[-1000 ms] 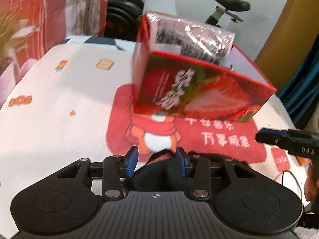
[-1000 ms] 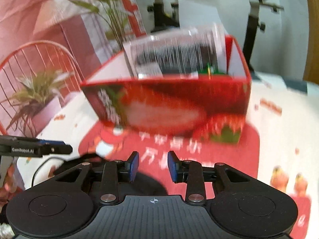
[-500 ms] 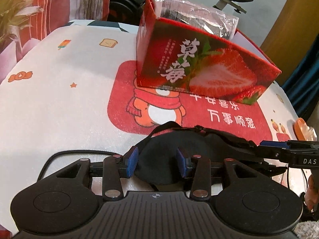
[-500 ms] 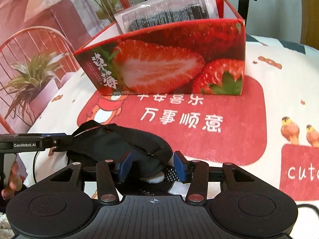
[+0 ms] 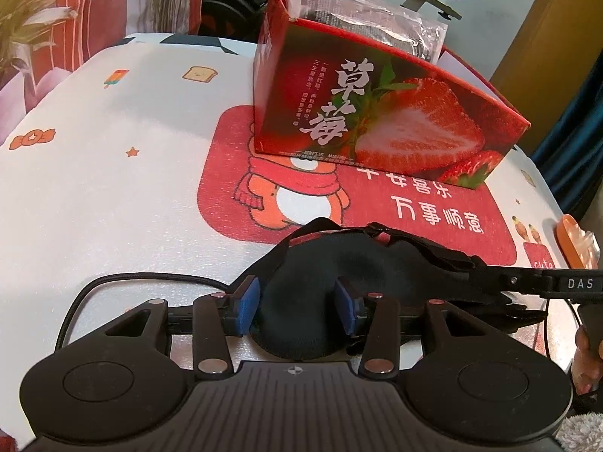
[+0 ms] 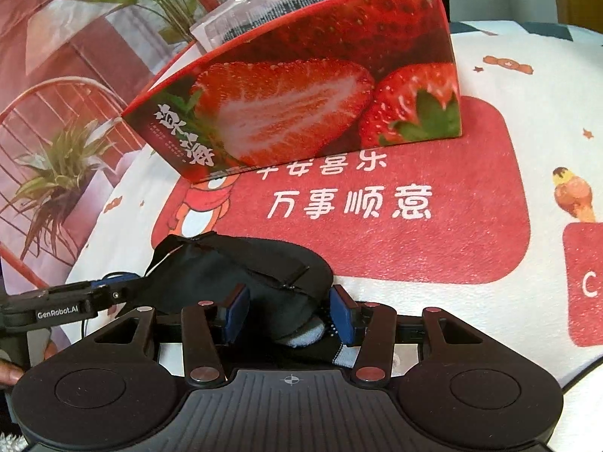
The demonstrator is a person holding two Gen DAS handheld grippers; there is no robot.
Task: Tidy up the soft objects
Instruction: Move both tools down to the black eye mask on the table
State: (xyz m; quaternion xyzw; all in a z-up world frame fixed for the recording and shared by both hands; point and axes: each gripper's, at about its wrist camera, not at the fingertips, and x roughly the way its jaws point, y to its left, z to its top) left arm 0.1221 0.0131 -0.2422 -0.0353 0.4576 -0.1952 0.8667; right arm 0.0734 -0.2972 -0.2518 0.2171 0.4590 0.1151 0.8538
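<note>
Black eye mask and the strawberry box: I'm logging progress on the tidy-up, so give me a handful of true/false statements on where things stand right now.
1. The black eye mask lies on the table, outside the strawberry box. True.
2. The left tool has its blue pads on either side of one end of the mask. True.
3. The strawberry box is empty. False: a clear plastic packet sticks out of its top.
4. The right tool hangs over the box. False: it is low at the mask's other end, where a white and black sock shows between its pads.
5. The box stands on the red panel of the table cover. True.
</note>
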